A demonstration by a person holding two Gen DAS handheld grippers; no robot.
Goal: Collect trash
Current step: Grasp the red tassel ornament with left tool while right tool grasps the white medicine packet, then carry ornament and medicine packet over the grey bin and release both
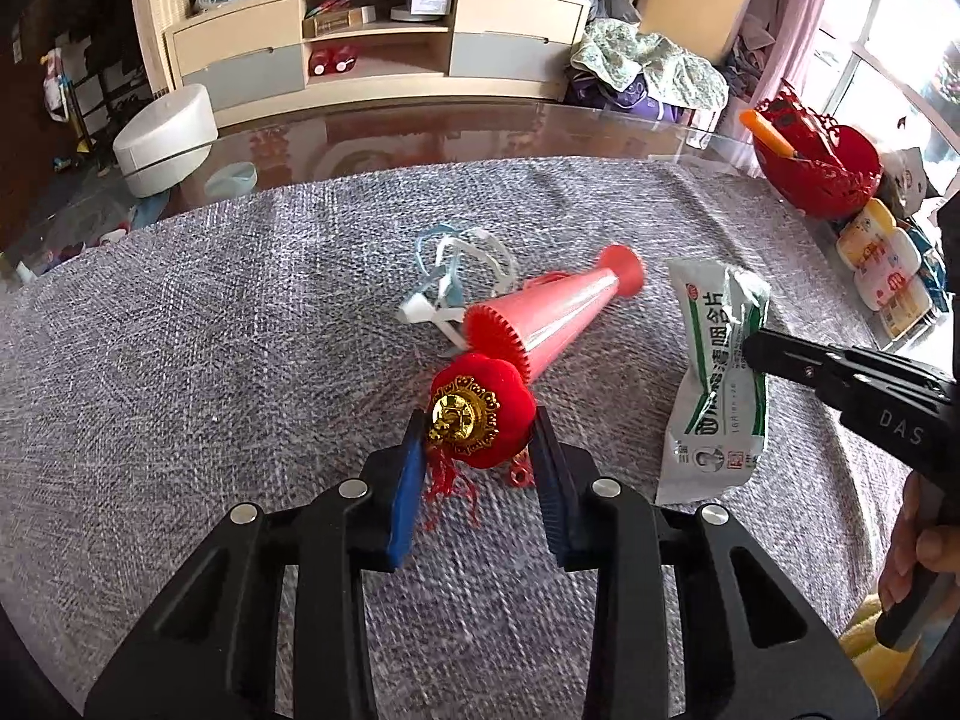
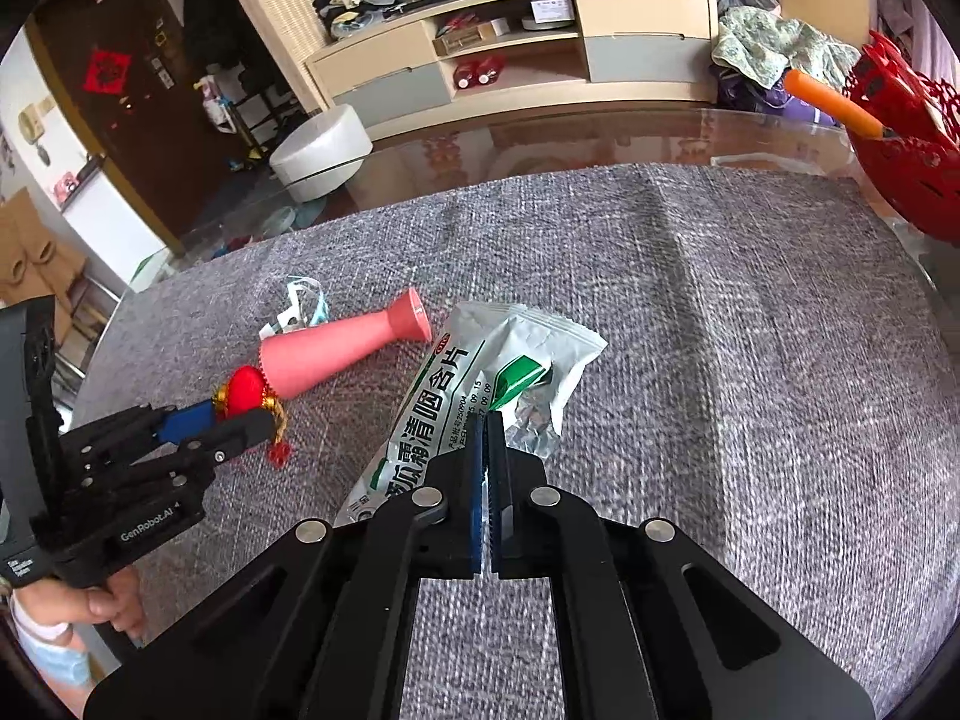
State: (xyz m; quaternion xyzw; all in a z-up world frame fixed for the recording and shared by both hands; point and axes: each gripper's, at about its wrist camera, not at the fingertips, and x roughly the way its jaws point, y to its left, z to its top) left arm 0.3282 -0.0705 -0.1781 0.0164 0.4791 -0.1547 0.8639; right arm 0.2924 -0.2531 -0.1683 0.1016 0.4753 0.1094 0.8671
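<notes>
Left tool (image 1: 477,426): we squeeze the round red velvet charm (image 1: 480,414).
Right tool (image 2: 486,420): we pinch the white-green foil packet (image 2: 456,396).
Next: we think lift both.

Left gripper (image 1: 477,426) clamps red velvet lantern ornament with gold centre (image 1: 480,417) over grey woven table cloth (image 1: 240,312).

Blue pads touch both sides of the ornament; red tassel threads hang below it. Pink plastic cone with red toothed rim (image 1: 558,312) lies just beyond, tilted toward far right, over a tangle of white and pale blue plastic straps (image 1: 450,276). Right gripper (image 1: 753,351) tip sits on the crumpled white-green foil lozenge packet (image 1: 714,384); whether it is closed cannot be told. Red lattice plastic basket (image 1: 822,165) at the table's far right edge.
</notes>
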